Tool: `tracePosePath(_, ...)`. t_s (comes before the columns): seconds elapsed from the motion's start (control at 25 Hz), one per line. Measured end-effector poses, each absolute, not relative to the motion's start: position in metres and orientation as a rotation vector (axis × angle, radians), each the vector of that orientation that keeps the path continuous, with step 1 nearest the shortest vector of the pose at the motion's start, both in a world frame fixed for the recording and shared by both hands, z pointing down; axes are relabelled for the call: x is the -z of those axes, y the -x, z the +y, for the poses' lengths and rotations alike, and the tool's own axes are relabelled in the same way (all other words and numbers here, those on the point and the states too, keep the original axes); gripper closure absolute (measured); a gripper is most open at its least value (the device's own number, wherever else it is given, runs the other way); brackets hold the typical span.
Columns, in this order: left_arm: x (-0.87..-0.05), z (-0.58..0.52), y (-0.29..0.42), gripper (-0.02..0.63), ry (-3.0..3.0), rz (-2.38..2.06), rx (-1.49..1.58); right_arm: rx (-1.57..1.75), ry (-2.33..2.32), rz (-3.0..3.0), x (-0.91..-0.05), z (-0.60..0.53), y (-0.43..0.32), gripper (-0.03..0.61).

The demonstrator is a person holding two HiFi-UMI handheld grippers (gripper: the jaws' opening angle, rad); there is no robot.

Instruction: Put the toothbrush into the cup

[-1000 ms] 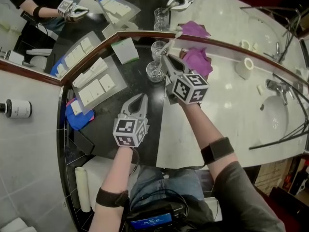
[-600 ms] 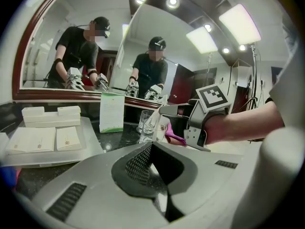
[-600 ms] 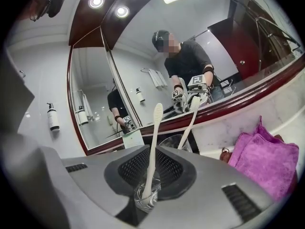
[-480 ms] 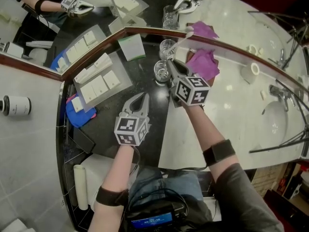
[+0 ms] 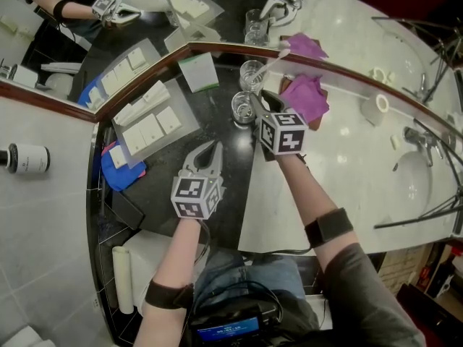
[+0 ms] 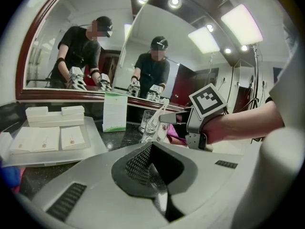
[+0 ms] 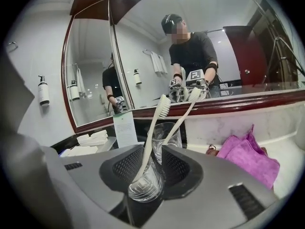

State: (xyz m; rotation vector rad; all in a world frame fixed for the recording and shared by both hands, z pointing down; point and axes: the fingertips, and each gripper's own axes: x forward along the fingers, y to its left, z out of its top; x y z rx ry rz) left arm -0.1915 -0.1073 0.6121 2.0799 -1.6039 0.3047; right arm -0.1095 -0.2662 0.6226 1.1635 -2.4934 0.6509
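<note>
Toothbrush (image 7: 150, 137) now standing in cup (image 7: 143, 187), far side of desk (image 5: 155, 179). Job looking done, I'm thinking.
My right tool (image 7: 153, 168) just been opening, jaws sitting either side of cup, gripping nothing.
Left tool (image 6: 152, 166) hanging closed, empty.
Only pulling away left.

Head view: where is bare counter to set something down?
Pale marble between the purple cloth and the sink is bare. Dark stone below the tray, beside the left gripper, is narrower. Crowded by the mirror: cup, card.

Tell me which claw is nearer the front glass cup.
Right. The right claw straddles the cup, jaws just opening, toothbrush standing inside. The left claw, shut, hangs back over the black counter, clear of it.
</note>
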Motion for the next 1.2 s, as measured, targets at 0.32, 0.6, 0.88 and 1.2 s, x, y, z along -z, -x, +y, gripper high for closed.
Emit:
tracePosePath(0.32,-0.604,-0.104,0.182,0.611,-2.079,-1.603,-0.306,-0.689,-1.150,-2.504,-0.614,-0.257,0.096,0.423)
tracePosePath(0.6,-0.576,-0.094,0.168,0.611,-2.088,-1.613,-0.311,-0.716,-1.105,-2.534,-0.586,-0.232,0.076,0.425)
tracePosePath(0.88,-0.540,-0.076,0.158,0.611,-2.115,-1.630,-0.345,-0.717,-1.137,-2.529,-0.551,-0.200,0.026,0.438)
tracePosePath(1.2,-0.512,-0.049,0.152,0.611,-2.103,-1.666,-0.345,-0.695,-1.203,-2.475,-0.526,-0.164,-0.059,0.511)
